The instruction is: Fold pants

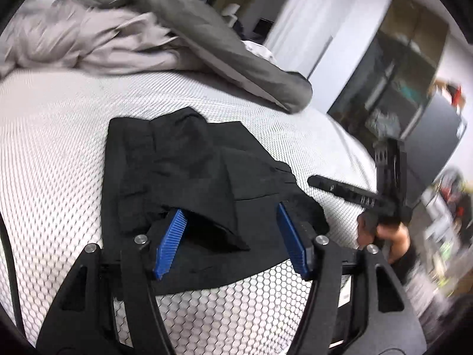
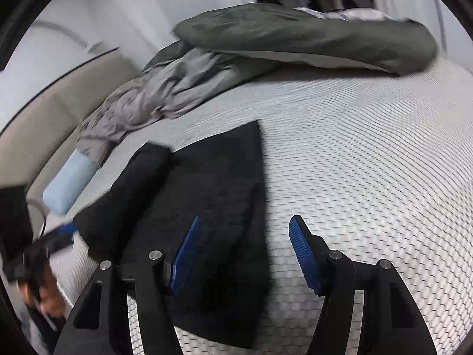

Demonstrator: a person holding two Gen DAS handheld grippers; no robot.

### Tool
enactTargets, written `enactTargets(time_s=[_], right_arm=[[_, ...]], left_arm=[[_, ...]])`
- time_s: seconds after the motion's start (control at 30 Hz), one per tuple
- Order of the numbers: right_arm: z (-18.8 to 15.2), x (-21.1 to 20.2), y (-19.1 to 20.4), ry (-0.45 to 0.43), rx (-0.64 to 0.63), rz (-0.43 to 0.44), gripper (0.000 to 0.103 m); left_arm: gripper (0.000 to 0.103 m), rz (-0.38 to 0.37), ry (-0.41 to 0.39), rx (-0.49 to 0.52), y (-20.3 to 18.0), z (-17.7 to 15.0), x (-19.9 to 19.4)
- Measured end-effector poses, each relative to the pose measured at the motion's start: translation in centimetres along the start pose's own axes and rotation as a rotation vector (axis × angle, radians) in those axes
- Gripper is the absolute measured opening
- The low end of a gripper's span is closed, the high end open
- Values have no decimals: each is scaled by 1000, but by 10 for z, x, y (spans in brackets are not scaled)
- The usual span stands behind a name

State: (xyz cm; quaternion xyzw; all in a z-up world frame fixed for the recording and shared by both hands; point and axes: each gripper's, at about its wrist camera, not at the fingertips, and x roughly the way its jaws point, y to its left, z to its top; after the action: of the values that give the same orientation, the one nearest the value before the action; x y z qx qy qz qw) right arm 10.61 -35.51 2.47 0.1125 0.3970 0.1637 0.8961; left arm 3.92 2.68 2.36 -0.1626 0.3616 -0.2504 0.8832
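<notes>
A: How many pants are there?

B: One pair, black. It lies partly folded on the bed, on the white honeycomb cover, toward the near edge. One part is doubled over another, with a loose flap in front.

A: And the grippers?

B: Two. The left gripper hangs over the near end of the pants. Its jaws stand about half open and hold nothing; cloth lies between and under them, and the left pad is tucked beside the loose flap. The pads do not press on the fabric.

A: The right one?

B: The right gripper is over the edge of the pants, one blue pad above the black cloth and the other above the bare cover. Its jaws are also about half open and empty.

A: What else is around?

B: One grey duvet bunched at the far side of the bed, well apart from the pants. One pale blue roll lies at the bed's edge near the duvet. In the right wrist view a hand shows blurred at the lower left. A dark cabinet stands beyond the bed.

A: Anything in the way?

B: Only the left gripper's own fingers, which hide the nearest hem.
</notes>
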Motion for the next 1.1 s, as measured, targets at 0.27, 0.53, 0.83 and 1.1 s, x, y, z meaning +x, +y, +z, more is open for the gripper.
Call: enactTargets(time_s=[0.27,0.53,0.83,1.1], right_arm=[[-6,16,48,26,-137,24,64],[-17,33,117,64,-292,106,64],[-47,76,200,190,-540,122,76],[-9,55,149,-59,-193,40,76]], left_arm=[[63,52,118,96,20,-15,2],[63,264,131,-108,72,-26,17],[63,289,180,-127,82,-29,35],[66,273,192,-128,88,-37,31]])
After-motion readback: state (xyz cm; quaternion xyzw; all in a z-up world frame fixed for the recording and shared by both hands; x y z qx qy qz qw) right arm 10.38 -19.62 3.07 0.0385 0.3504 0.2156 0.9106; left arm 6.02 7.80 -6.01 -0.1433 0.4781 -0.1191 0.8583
